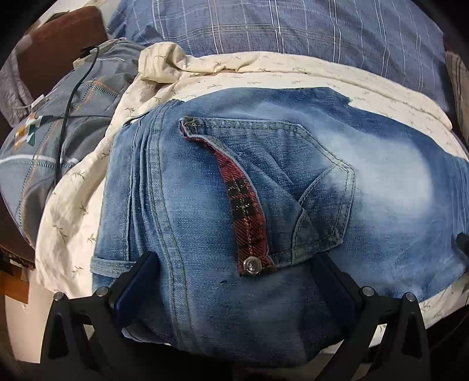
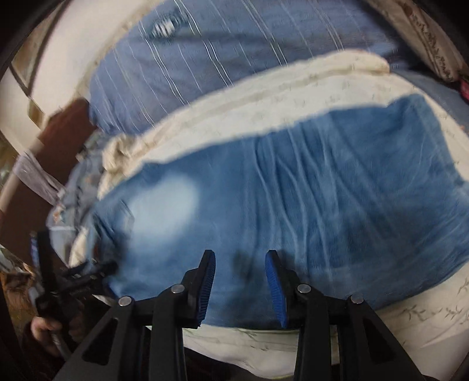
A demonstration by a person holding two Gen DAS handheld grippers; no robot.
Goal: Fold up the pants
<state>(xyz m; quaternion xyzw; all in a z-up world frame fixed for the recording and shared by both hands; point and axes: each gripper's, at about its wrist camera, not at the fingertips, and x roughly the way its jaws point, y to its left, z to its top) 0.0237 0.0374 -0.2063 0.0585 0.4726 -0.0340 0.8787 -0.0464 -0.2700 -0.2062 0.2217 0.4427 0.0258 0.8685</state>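
Blue faded jeans [image 1: 205,205] lie flat on a cream sheet [image 1: 73,211], back pocket with a red plaid flap [image 1: 246,205] facing up. My left gripper [image 1: 234,272] is open, its fingers spread wide over the waist end of the jeans. In the right wrist view the jeans [image 2: 322,190] stretch across the bed, blurred. My right gripper [image 2: 240,281] is open just above the near edge of the jeans leg. The left gripper [image 2: 88,272] shows at the left edge of the jeans in that view.
A blue plaid duvet [image 1: 293,26] lies behind the jeans. A patterned pillow [image 1: 58,132] with a black cable [image 1: 66,117] lies at left. A brown headboard [image 1: 58,44] stands at far left. The cream sheet [image 2: 410,316] shows at the bed's near edge.
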